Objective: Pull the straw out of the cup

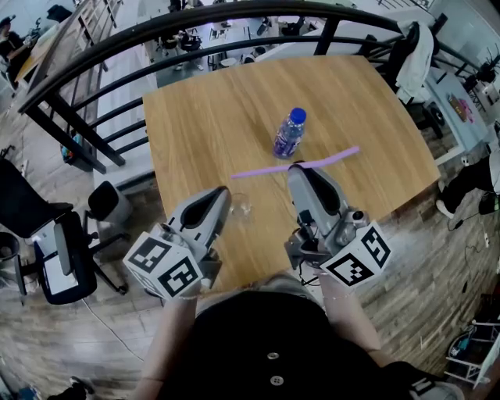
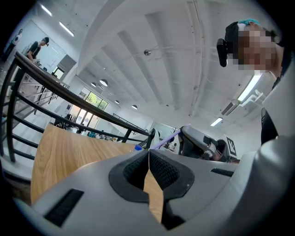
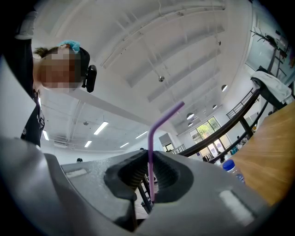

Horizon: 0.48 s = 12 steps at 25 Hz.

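Observation:
A purple bendy straw (image 1: 328,159) hangs level above the wooden table (image 1: 195,117), free of the cup. My right gripper (image 1: 297,167) is shut on it near its middle. In the right gripper view the straw (image 3: 150,152) rises between the pads and bends right at the top. A small clear cup (image 1: 241,207) sits at the tip of my left gripper (image 1: 226,197). In the left gripper view the jaws (image 2: 148,161) are closed with only a thin pale line between the pads, which looks like the cup's clear wall. The straw (image 2: 167,138) and the right gripper show beyond.
A clear water bottle (image 1: 288,134) with a blue cap stands on the table just past the straw; it also shows in the right gripper view (image 3: 230,168). A black railing (image 1: 234,23) curves round the table's far side. An office chair (image 1: 55,250) stands at the left.

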### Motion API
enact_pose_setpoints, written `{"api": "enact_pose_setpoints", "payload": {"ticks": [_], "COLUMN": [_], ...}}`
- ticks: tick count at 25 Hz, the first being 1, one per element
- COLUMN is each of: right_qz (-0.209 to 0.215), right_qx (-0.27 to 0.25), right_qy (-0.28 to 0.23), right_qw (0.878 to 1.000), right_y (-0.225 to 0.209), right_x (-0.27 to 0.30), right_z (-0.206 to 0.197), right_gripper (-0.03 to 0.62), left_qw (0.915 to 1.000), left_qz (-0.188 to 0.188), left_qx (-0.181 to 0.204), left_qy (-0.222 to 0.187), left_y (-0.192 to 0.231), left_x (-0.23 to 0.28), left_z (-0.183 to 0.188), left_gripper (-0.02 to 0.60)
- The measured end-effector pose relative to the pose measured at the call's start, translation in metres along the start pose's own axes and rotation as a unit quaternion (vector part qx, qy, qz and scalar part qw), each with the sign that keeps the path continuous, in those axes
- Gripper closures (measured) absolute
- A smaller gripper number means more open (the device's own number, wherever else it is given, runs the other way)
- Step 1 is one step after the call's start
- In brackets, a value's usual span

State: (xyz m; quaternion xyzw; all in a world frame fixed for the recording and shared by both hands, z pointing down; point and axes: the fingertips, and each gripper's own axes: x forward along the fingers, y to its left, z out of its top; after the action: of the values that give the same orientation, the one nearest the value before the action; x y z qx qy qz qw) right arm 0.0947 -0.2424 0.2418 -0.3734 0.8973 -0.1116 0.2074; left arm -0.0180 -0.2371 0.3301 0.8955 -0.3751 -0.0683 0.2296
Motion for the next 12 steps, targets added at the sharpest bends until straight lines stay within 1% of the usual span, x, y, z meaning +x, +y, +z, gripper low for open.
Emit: {"api": "enact_pose_setpoints", "payload": {"ticks": [12], "right_qz": [0.001], "right_qx": [-0.003], "right_qy": [0.003], "right_qw": [1.000], "right_y": [0.0014], "right_x": [0.0001], "right_z": [-0.0002], "right_gripper": [0.562], "left_qw": [1.0000], "left_qz": [0.001], "left_qx": [-0.001], "left_qy": [0.004], "left_y": [0.0023], "left_x": [-0.0017], "left_z": [0.0006], "left_gripper": [0.561]}}
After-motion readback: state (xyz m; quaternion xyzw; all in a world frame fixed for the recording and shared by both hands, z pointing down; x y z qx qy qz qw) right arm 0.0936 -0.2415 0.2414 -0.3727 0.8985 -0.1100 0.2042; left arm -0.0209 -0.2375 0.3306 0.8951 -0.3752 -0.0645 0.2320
